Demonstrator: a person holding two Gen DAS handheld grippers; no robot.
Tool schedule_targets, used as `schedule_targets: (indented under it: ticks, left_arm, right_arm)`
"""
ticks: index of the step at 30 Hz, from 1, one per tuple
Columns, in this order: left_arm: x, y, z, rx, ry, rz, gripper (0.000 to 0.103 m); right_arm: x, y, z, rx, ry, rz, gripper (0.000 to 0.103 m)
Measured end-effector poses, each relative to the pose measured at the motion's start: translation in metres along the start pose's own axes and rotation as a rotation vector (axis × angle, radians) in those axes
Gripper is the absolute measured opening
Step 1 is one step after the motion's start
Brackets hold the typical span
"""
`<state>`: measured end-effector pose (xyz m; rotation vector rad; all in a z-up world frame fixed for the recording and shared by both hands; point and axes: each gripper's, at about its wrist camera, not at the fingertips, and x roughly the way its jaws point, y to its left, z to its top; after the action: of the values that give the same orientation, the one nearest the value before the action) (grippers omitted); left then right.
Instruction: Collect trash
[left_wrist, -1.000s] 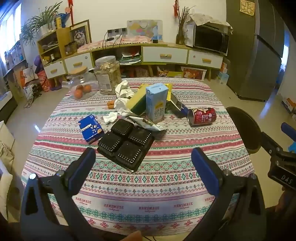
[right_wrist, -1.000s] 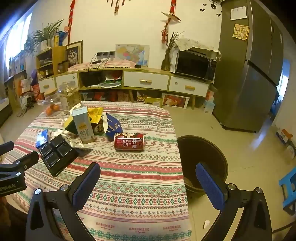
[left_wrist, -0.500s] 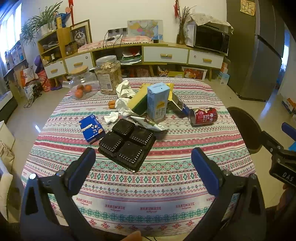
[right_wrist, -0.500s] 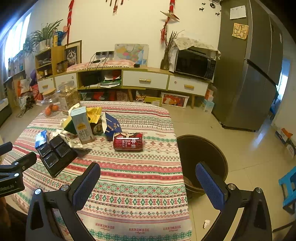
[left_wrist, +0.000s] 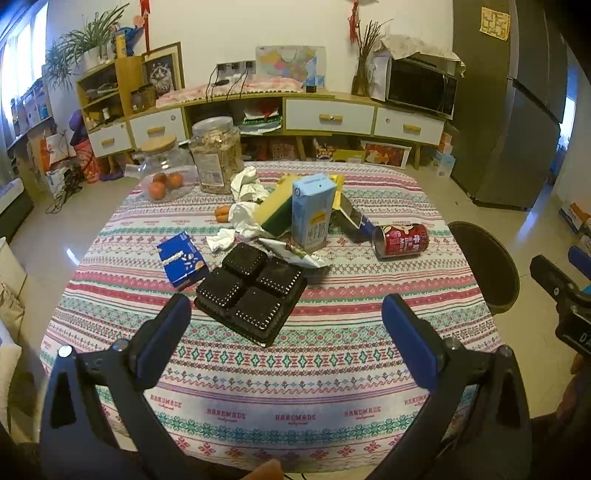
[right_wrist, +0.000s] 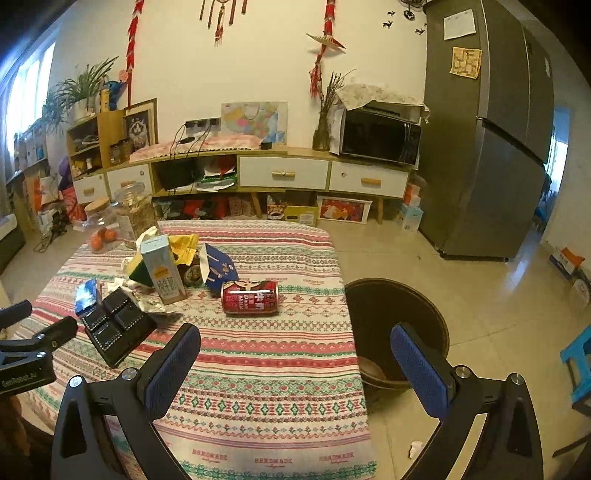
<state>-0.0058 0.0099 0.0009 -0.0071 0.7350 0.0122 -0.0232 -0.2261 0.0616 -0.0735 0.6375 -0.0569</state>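
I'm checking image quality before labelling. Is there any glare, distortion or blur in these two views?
Left wrist: fisheye bends the table edges; window glare at upper left; can sharp. Right wrist: fridge curves with distortion; floor sheen near it; corners vignetted; no motion blur.

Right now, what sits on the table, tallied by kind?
Drink can: 1
Milk carton: 1
Black plastic tray: 1
Small blue packet: 1
Glass jars: 2
Total: 6, not counting the crumpled tissues and wrappers heap.
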Motion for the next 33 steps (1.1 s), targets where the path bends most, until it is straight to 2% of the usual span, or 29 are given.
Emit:
schedule_targets:
  ticks: [33]
  left_arm:
    - [0.002,0.01,0.002,-0.028,0.002,-0.015,0.102]
  right_arm:
    - [0.009,0.011,-0.002,-0.023,0.016,0.003,0.103]
